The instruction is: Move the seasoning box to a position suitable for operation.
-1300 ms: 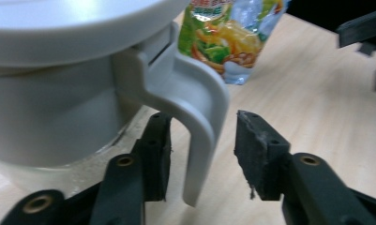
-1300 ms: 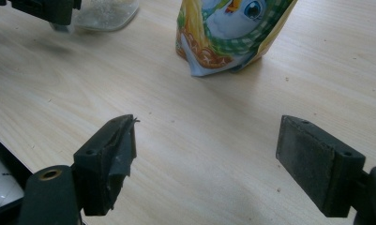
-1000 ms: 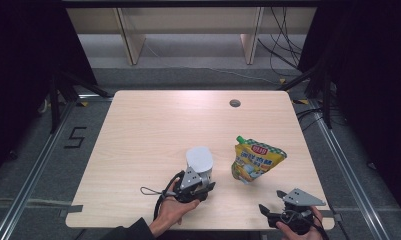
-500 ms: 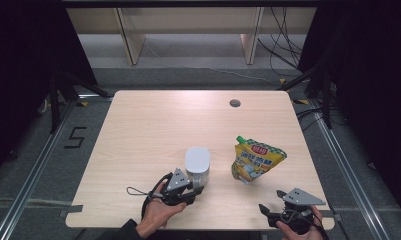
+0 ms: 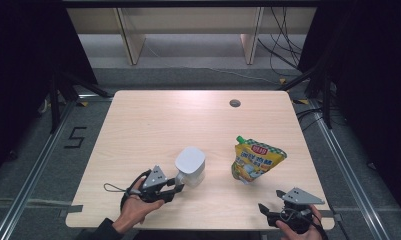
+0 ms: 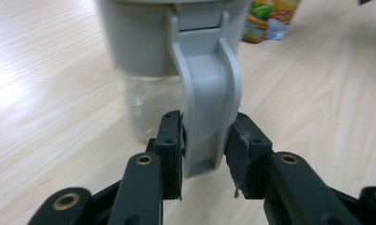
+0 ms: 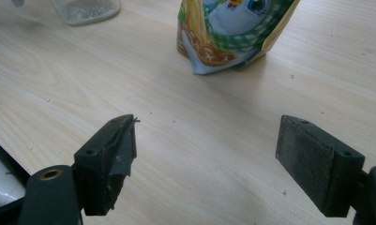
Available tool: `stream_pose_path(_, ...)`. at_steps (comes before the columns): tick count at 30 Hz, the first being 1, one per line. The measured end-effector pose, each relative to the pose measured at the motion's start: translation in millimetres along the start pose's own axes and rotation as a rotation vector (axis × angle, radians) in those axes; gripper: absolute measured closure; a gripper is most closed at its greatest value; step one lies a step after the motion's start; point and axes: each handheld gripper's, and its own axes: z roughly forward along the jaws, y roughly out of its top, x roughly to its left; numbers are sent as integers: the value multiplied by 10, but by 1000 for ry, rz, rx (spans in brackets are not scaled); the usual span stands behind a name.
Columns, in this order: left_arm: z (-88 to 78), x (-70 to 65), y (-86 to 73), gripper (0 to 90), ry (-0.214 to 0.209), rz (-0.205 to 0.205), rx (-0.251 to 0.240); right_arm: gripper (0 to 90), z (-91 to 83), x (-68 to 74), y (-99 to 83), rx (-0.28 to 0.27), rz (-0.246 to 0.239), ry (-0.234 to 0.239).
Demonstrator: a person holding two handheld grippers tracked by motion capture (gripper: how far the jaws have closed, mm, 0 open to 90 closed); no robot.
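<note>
The left gripper (image 5: pixel 178 188) sits at the near-left part of the wooden table (image 5: pixel 153 125), held in the person's left hand (image 5: pixel 135 209). Its two black jaws point toward the grey pitcher (image 5: pixel 190 166), which stands upright directly ahead of the fingertips. In the left gripper view, the pitcher's grey handle (image 6: pixel 208 93) runs down from the lid hinge and passes between the two jaws. The left pad presses flat against the handle's side. The right pad sits at the handle's other edge; whether it bears on the handle or stands just off it cannot be told. The jaws have just been opening slightly, with the handle between them. Below the grey upper body of the pitcher, a clear lower wall (image 6: pixel 150 105) shows, resting on the table surface.

The right gripper (image 5: pixel 273 212) rests at the near-right edge of the table, held in the person's right hand (image 5: pixel 300 231). In the right gripper view its jaws stand wide apart, with bare wood between them and nothing touching either pad (image 7: pixel 117 150).

A yellow spouted pouch (image 5: pixel 255 160) with a green cap (image 5: pixel 241 139) stands ahead of the right gripper, well apart from its jaws. In the right gripper view the pouch base (image 7: pixel 228 33) lies straight ahead of the gap between the jaws. From the left gripper, the pouch lies beyond and to the right of the pitcher, apart from it.
</note>
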Motion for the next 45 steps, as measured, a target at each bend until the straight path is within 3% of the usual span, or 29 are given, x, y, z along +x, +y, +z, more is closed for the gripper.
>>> stream_pose_path(1,-20,32,-6,665,5,5,1,221,0,2,1,1,-5,-2)
stream_pose_path(2,-34,62,-21,663,17,-4,-7,224,-11,49,-1,27,55,9)
stream_pose_path(3,-55,96,-29,658,24,-11,-4,224,1,16,2,14,8,3)
stream_pose_path(4,-64,109,-31,654,33,-15,-5,225,7,10,-1,7,-3,2)
stream_pose_path(5,-67,114,-32,651,48,-33,-19,226,10,11,-1,6,-7,3)
stream_pose_path(6,-68,124,-34,638,47,-43,-17,227,3,36,-1,11,18,3)
stream_pose_path(7,-61,122,-26,606,74,-29,-25,226,3,33,5,15,13,6)
stream_pose_path(8,-52,130,-18,609,75,-15,-29,226,3,34,4,16,12,7)
stream_pose_path(11,-43,124,-5,608,90,-17,-35,226,3,31,3,16,8,7)
stream_pose_path(12,-51,123,5,634,120,-36,-37,223,15,8,5,5,-9,7)
stream_pose_path(14,-66,166,9,663,139,-26,-37,223,8,9,3,15,-10,7)
stream_pose_path(19,-52,263,-13,667,115,-58,-55,223,14,15,5,26,3,22)
stream_pose_path(21,-54,272,-8,677,130,-35,-48,224,13,21,6,25,-4,20)
stream_pose_path(22,-57,276,5,681,125,3,-41,223,16,14,9,21,-14,12)
stream_pose_path(25,-53,272,-1,684,126,10,-47,224,21,12,4,12,-17,8)
stream_pose_path(26,-52,276,-5,684,121,17,-49,224,17,38,4,20,19,12)
stream_pose_path(28,-52,270,-13,685,116,6,-53,223,19,39,4,23,18,11)
stream_pose_path(31,-65,268,-10,685,105,28,-53,224,16,41,6,27,14,19)
stream_pose_path(32,-62,249,-15,684,105,18,-58,224,18,43,7,28,16,19)
stream_pose_path(33,-63,243,-9,684,92,55,-56,224,26,15,13,23,-20,14)
stream_pose_path(35,-44,203,-15,685,72,32,-59,224,26,13,13,22,-24,15)
stream_pose_path(39,-20,116,-7,685,39,66,-58,224,26,13,13,23,-21,17)
stream_pose_path(45,-6,23,-7,684,-10,81,-58,224,28,19,13,27,-10,33)
